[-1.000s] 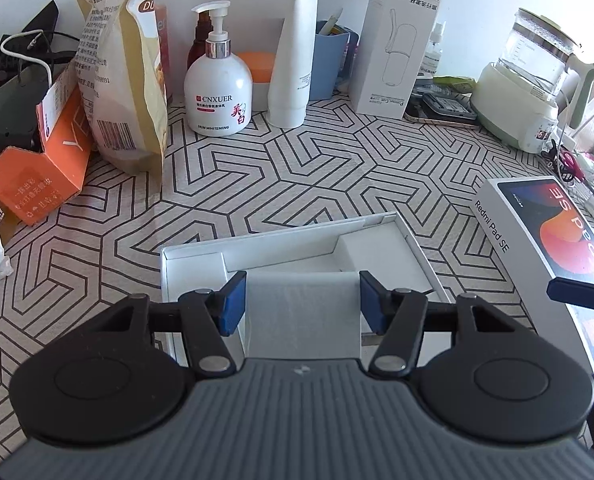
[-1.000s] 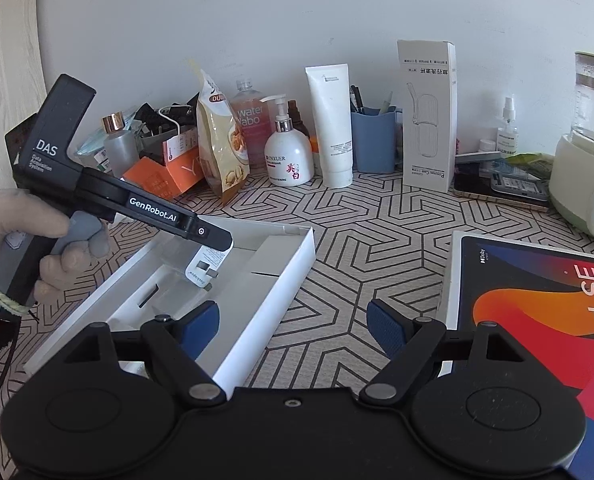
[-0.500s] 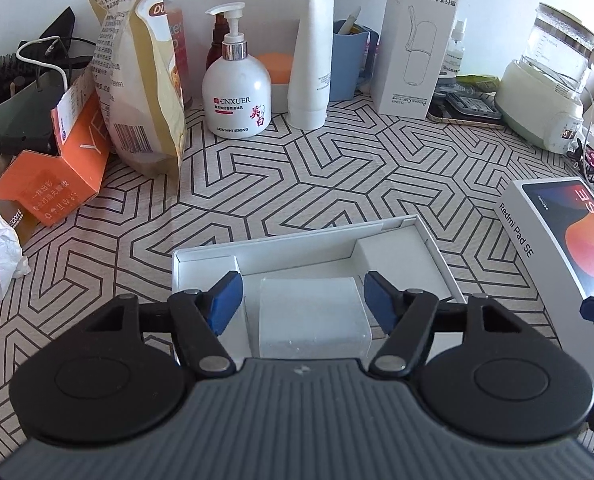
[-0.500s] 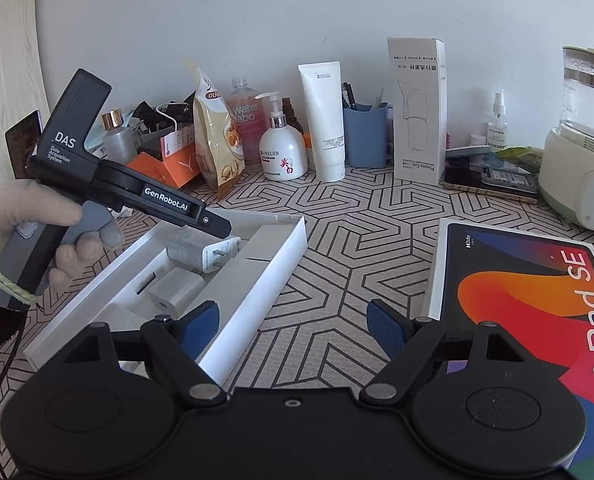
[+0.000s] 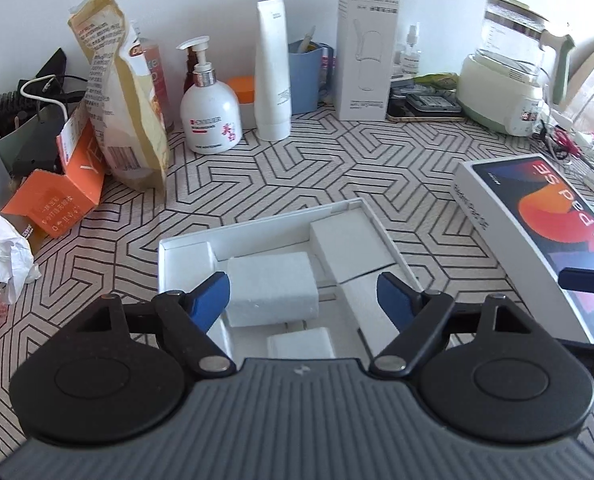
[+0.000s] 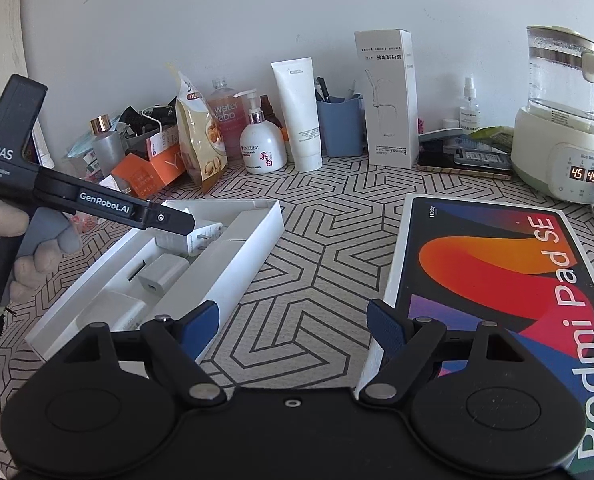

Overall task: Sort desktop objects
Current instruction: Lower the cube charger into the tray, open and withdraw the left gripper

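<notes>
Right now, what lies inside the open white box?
The open white box holds a large charger, a small charger and white card inserts. Anything beneath them is covered.

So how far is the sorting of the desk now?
Two white chargers already lie in the open white tray. Nothing is in hand: the left gripper hovers open over the tray, and the right gripper is open above the table. The Redmi Pad box lies beside it, and the bottles and cartons wait.
</notes>
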Demonstrator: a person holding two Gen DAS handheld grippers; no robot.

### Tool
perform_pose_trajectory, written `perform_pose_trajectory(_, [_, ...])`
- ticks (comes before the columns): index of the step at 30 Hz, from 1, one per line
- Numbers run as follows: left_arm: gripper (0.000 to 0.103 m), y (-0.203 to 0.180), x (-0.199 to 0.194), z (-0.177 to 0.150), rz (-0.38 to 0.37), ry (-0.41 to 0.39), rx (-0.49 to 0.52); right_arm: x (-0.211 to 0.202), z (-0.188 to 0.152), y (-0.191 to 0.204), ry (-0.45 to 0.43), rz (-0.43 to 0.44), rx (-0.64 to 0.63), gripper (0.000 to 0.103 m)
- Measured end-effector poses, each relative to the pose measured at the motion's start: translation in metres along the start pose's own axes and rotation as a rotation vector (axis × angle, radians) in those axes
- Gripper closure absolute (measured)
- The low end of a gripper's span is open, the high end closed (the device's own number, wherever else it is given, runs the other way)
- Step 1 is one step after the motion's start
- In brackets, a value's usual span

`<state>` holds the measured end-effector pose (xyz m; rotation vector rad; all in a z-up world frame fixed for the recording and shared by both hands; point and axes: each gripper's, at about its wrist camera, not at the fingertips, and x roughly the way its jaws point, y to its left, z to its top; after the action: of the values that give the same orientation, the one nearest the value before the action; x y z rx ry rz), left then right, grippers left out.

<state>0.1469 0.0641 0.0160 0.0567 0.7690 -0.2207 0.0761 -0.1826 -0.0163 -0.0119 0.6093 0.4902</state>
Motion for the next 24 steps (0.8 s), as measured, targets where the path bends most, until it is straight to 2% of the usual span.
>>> perform_pose_trajectory(4, [0.022,-0.021,-0.014,-0.004,-0.077,-0.018,0.015,-0.014,-0.007,-0.002,-0.009,-0.025,-0.027,0.018])
perform_pose_trajectory(8, [0.020,-0.048,-0.023,-0.009,-0.119,-0.033,0.065,-0.028,-0.017,-0.013,-0.015,-0.060,-0.008,0.017])
perform_pose_trajectory(12, [0.019,-0.069,-0.025,-0.010,-0.200,-0.016,0.084,-0.045,-0.025,-0.029,-0.025,-0.107,0.024,0.017])
perform_pose_trajectory(20, [0.017,-0.112,-0.019,-0.008,-0.308,-0.006,0.093,-0.083,-0.040,-0.065,-0.040,-0.203,0.041,0.015])
perform_pose_trajectory(24, [0.017,-0.128,-0.012,-0.009,-0.311,0.019,0.101,-0.081,-0.046,-0.084,-0.048,-0.203,0.090,0.015])
